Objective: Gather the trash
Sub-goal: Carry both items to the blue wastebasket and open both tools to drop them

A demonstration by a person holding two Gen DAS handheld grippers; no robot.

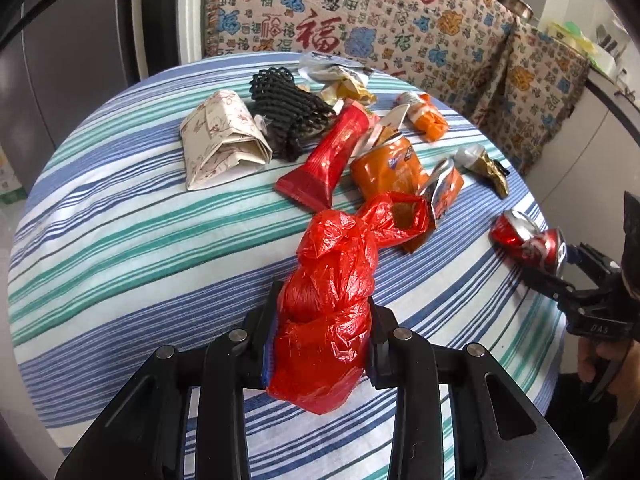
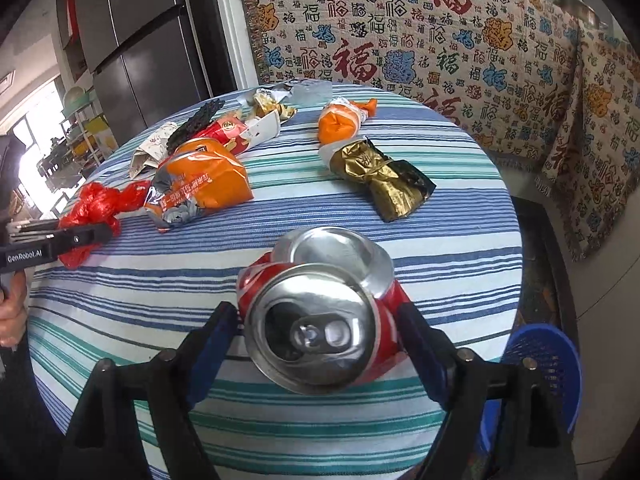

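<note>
Trash lay scattered over a round table covered in a blue, green and white striped cloth, and two pieces of it were already held. A knotted red bag was clamped between the jaws of the left gripper, its lower bulk squeezed between the pads and its loop handle trailing forward toward the pile. A crushed red can was gripped by the right gripper, one finger pressed to each side of its folded body, the silver top with its pull tab turned toward the camera. In the left view the can was seen at the table's right edge; whether it rested on the cloth or was raised just above it could not be told.

Just beyond the bag, an orange packet was seen, with a red tube-like wrapper beside it. Farther back, a folded floral paper was touched by a black net. A gold wrapper lay apart on the right, with a small orange wrapper behind it. Past the table's right rim, low down, a blue basket was partly hidden by the right gripper. A cloth printed with characters was hung behind the table.
</note>
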